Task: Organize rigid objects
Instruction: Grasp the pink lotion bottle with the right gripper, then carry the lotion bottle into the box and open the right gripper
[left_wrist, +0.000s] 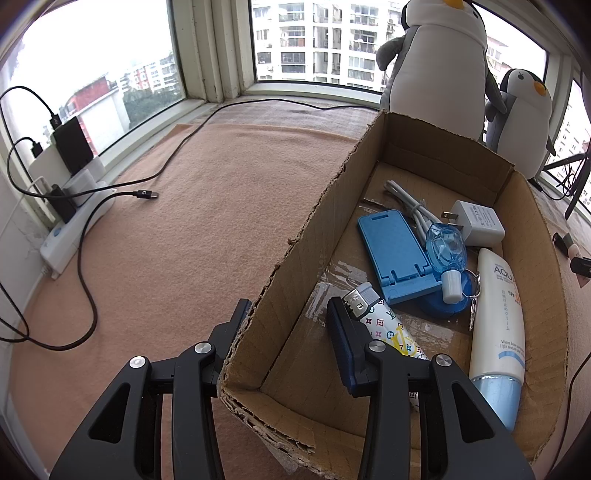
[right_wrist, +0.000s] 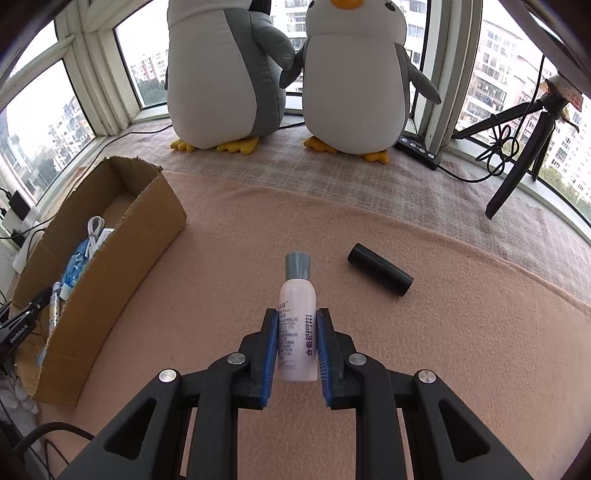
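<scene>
In the right wrist view, my right gripper (right_wrist: 297, 314) is shut on a small pale bottle (right_wrist: 297, 295) with a grey cap that points away from me, low over the pink blanket. A black cylinder (right_wrist: 379, 275) lies on the blanket just to its right. The open cardboard box (right_wrist: 122, 236) stands to the left. In the left wrist view, my left gripper (left_wrist: 288, 310) is open and straddles the box's (left_wrist: 332, 192) left wall. Inside lie a blue phone stand (left_wrist: 391, 254), a white charger (left_wrist: 478, 221), a white tube (left_wrist: 498, 317) and a patterned lighter-like item (left_wrist: 384, 325).
Two plush penguins (right_wrist: 229, 74) stand at the window behind the blanket. A black tripod (right_wrist: 517, 166) and a power strip (right_wrist: 419, 147) sit at the right. A white power strip (left_wrist: 74, 229) with chargers and a loose black cable (left_wrist: 144, 194) lie left of the box.
</scene>
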